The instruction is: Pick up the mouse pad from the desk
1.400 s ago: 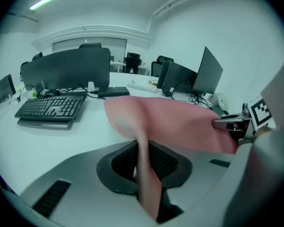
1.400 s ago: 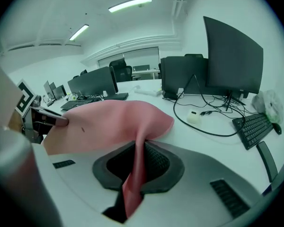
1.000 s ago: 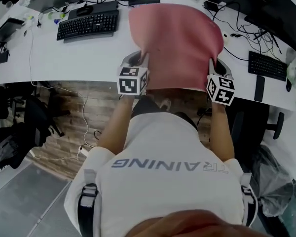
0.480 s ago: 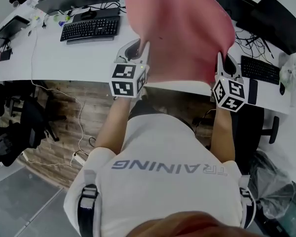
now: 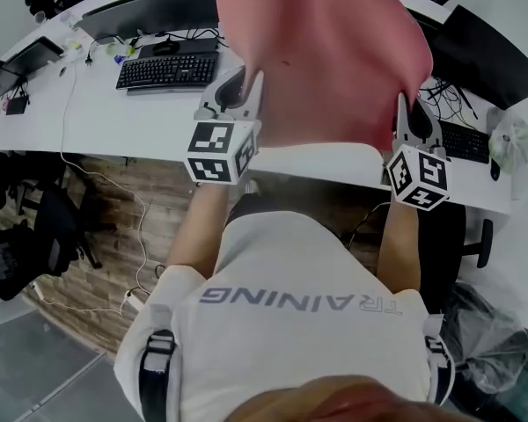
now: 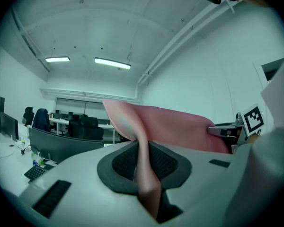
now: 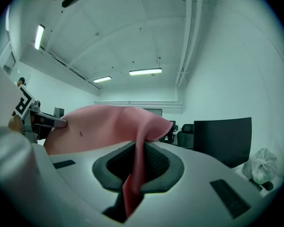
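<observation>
Jaws x2 on mouse pad [image 5: 326, 51]

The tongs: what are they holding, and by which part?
The pink mouse pad. The left tongs pinch its left edge, the right tongs its right edge.

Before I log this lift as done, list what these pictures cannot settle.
- Far edge of the pink mouse pad: cut off by the head view's top edge.
- The desk behind the pad: hidden by it, head view.
- Key legends on the black keyboard: too small, head view.
- Right gripper view: the right hand-held gripper blocks everything below.
</observation>
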`<state>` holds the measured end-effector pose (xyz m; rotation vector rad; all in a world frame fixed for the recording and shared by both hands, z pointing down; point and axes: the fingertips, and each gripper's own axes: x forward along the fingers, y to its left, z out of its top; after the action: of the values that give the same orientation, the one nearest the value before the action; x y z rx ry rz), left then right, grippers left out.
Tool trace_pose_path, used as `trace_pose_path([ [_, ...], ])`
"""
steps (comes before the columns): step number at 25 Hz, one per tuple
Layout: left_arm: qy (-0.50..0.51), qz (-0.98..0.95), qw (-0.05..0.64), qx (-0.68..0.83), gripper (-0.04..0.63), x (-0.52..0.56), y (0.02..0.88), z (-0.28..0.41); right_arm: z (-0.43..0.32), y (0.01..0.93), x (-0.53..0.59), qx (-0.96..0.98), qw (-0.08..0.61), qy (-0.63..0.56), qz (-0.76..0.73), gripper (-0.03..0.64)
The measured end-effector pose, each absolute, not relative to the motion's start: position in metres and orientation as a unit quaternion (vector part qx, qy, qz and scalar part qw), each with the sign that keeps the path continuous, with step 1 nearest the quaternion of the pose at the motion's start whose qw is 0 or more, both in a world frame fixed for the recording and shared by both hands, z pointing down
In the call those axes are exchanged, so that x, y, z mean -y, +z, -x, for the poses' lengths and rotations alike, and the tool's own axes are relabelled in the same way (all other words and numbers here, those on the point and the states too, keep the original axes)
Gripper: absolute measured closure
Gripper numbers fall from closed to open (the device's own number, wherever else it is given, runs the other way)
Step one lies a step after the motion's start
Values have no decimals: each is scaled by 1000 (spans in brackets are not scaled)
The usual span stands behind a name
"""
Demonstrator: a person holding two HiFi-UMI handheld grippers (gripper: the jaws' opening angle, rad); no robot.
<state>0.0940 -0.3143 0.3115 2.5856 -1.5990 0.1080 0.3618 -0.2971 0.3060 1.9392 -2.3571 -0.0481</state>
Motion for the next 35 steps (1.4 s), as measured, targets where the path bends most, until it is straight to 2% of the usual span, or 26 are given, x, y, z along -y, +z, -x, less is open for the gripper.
trace_pose_path([
  [15, -2, -844, 21, 536, 512, 306, 277, -80, -348, 267, 289, 782, 11, -45, -622, 558],
  [35, -21, -837, 22, 546, 514, 293, 278, -63, -329, 266, 277, 782, 18, -48, -621, 558],
])
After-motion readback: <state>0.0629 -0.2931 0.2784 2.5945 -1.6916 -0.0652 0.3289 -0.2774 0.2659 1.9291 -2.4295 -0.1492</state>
